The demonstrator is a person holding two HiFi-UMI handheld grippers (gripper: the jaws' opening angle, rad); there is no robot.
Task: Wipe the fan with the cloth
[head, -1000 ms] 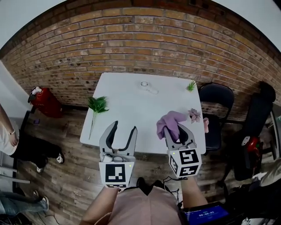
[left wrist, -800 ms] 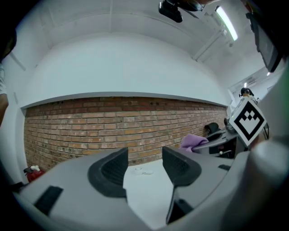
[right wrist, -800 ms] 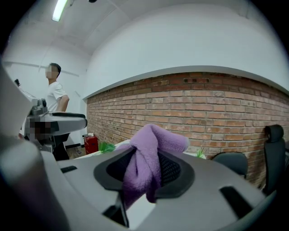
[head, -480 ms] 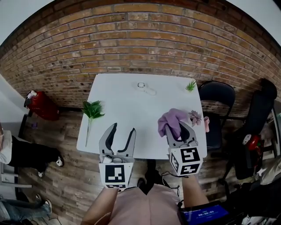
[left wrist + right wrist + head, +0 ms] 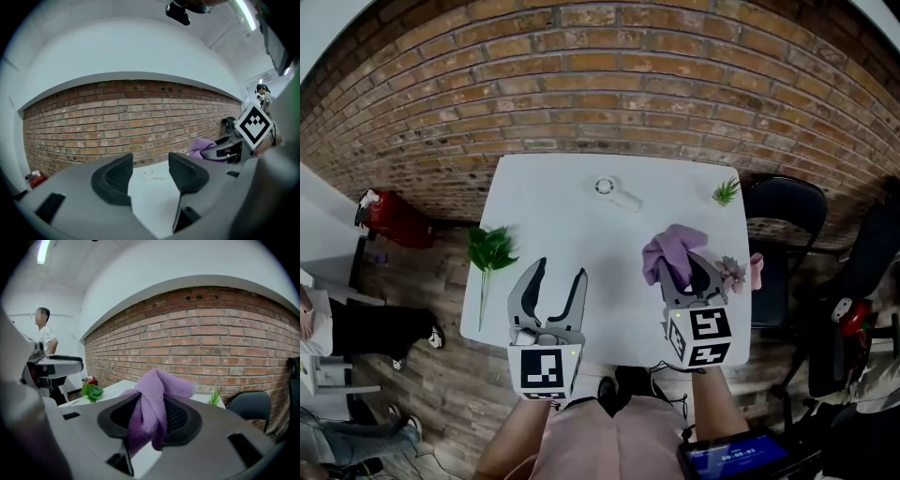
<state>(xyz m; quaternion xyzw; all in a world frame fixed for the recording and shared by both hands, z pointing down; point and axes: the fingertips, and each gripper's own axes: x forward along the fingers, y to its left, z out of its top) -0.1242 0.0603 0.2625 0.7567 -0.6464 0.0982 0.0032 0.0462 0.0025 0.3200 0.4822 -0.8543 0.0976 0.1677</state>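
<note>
Right gripper [image 5: 682, 267] holds cloth [image 5: 668, 248], fan [image 5: 614, 190] untouched.
Its fingers clamp the purple cloth over the tabletop's [image 5: 572, 225] near right; left gripper [image 5: 556, 274] fingers apart, empty; white fan lies near the far edge.

A white table [image 5: 581, 234] with a plain, flat top stands on a wooden plank floor [image 5: 441, 394], its far edge close against a brick wall [image 5: 600, 84]. Near the middle of that far edge lies a small white fan [image 5: 606, 186], flat on its side, its round head to the left and its handle pointing right. A small green tuft [image 5: 727, 191] stands at the far right corner. A green leafy sprig [image 5: 488, 249] lies along the left edge, its leaves reaching past the rim. At the right edge rests a pale pink flower [image 5: 734, 272], partly hidden.
</note>
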